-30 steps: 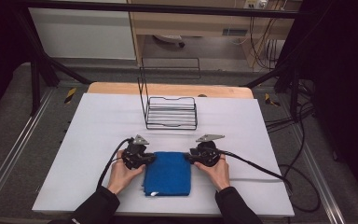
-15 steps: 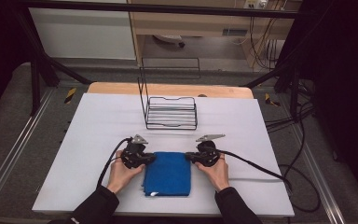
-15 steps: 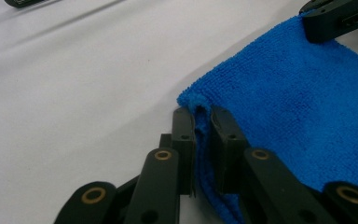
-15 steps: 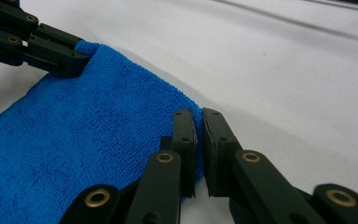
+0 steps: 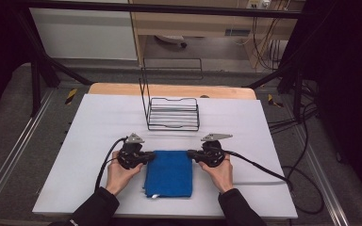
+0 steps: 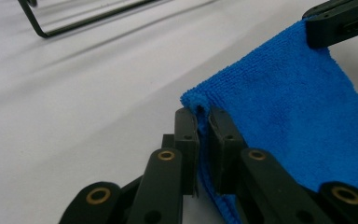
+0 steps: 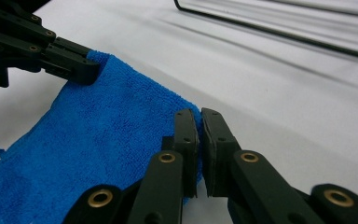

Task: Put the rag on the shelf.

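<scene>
Blue microfibre cloth (image 5: pixel 168 173), folded flat near the front edge of a white table (image 5: pixel 99 122), is pinched at its two far corners by a person's hand-held grippers. Left gripper (image 6: pixel 203 122) has its jaws clamped on the cloth's left corner; right gripper (image 7: pixel 199 122) clamps the right corner. Matched holds suggest the far edge will be lifted evenly for another fold. Wire rack (image 5: pixel 173 113) stands empty, well behind
</scene>
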`<state>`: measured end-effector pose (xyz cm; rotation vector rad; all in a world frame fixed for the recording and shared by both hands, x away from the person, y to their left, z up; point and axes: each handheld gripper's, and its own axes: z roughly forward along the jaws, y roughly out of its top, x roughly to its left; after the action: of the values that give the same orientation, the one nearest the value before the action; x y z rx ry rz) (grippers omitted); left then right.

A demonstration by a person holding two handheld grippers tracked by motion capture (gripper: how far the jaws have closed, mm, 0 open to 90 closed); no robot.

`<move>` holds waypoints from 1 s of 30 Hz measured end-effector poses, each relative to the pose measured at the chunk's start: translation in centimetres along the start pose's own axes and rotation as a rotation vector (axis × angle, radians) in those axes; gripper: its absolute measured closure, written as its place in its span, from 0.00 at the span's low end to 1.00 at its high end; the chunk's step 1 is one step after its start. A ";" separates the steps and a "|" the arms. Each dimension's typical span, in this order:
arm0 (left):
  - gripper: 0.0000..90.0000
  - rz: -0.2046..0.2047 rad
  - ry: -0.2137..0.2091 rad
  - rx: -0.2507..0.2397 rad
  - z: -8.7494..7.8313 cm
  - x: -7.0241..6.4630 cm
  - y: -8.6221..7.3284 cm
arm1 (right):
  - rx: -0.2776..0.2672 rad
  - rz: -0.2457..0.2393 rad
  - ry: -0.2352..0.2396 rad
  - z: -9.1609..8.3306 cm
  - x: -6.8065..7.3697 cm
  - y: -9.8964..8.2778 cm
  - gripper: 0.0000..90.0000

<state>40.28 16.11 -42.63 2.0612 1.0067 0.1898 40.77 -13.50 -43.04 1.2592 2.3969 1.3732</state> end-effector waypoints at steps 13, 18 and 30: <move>0.92 0.038 0.022 -0.087 -1.8 -1.0 0.6 | -0.090 -0.055 0.000 -1.8 0.9 1.0 0.96; 0.92 0.052 0.023 -0.113 -2.4 -1.4 0.8 | -0.118 -0.080 -0.007 -2.4 1.2 1.4 0.96; 0.92 0.068 0.037 -0.160 -3.5 -2.2 1.3 | -0.166 -0.131 -0.018 -3.7 1.8 2.0 0.96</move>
<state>38.03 16.17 -38.96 1.9533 0.9141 0.3347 39.09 -14.19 -38.85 1.0498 2.2548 1.4794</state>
